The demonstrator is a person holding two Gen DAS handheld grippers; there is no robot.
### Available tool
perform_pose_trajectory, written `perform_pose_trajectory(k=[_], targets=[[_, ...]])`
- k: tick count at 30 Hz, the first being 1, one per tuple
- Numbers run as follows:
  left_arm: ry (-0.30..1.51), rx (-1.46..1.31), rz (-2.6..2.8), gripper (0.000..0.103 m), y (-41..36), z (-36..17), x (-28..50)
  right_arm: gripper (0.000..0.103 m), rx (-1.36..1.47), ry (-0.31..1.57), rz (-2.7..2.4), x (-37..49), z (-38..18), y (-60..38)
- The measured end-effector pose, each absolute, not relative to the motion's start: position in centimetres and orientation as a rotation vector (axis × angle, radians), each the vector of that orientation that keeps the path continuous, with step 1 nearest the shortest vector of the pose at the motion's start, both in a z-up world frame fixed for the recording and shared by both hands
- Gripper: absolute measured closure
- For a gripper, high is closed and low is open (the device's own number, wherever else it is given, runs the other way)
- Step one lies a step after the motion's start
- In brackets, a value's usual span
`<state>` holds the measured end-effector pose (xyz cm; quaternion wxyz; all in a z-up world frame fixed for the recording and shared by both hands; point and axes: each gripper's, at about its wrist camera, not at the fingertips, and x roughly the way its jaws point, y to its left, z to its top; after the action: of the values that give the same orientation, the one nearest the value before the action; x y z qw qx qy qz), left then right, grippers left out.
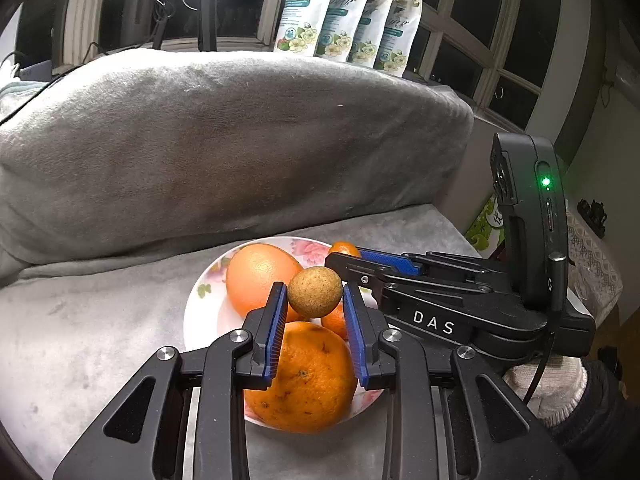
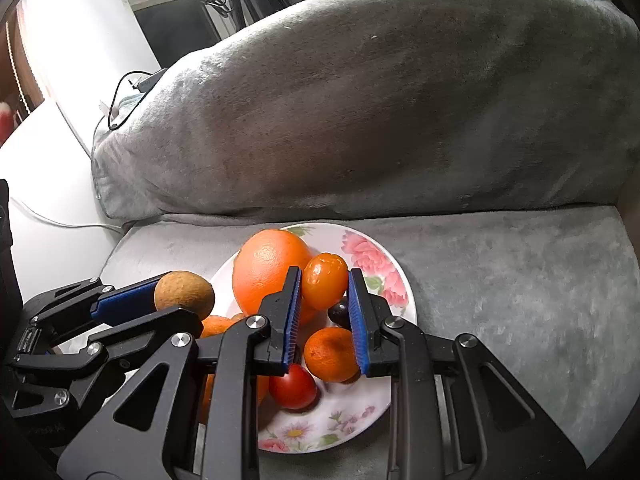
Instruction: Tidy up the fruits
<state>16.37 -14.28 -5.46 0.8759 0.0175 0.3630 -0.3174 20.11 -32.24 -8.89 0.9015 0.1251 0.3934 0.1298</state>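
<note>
Your left gripper (image 1: pixel 315 295) pinches a small brown fruit (image 1: pixel 315 291); your right gripper (image 2: pixel 324 286) pinches a small oblong orange fruit (image 2: pixel 324 286).

Both held fruits hang just above the flowered plate (image 2: pixel 374 264), which sits on a grey cushioned seat (image 2: pixel 520 300). On the plate lie a large grapefruit (image 2: pixel 268 276) at the back, a big orange (image 1: pixel 302 380) at the front, a small mandarin (image 2: pixel 330 354), a red tomato (image 2: pixel 292 387) and a dark round fruit (image 2: pixel 339 313). Behind the plate rises a grey blanket-covered backrest (image 1: pixel 240 140), with flowered packets (image 1: pixel 348 12) on the sill beyond.
</note>
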Motion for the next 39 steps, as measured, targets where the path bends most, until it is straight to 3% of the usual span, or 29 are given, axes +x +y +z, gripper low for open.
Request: perform_pose_trajectory(k=[7,9,10,13,29,31,39], targets=[[0.754,0.04,-0.662,0.076,-14.3,-5.4,16.2,0.079,0.265,0.813,0.273,20.0,-8.9,-32.2],[0.751,0.04,-0.661,0.067,-14.2,-5.3,16.2,0.078,0.264,0.813,0.272,20.0,-8.8,-32.1],[0.749,0.038,-0.66,0.062,-14.2,-5.3,16.2,0.073,0.264,0.812,0.272,20.0,-8.8,-32.1],[0.744,0.038,-0.66,0.062,-14.1,-5.2,16.2,0.062,0.264,0.802,0.267,19.8,-8.5,-32.2],[0.731,0.045,-0.659,0.059,-14.1,-4.6,15.7,0.06,0.274,0.783,0.243,19.3,-7.6,-33.1],[0.727,0.045,-0.658,0.056,-14.0,-4.6,15.5,0.044,0.272,0.773,0.235,19.1,-7.4,-33.1],[0.717,0.048,-0.647,0.044,-13.7,-4.3,15.1,0.024,0.267,0.741,0.197,18.5,-6.5,-33.4]])
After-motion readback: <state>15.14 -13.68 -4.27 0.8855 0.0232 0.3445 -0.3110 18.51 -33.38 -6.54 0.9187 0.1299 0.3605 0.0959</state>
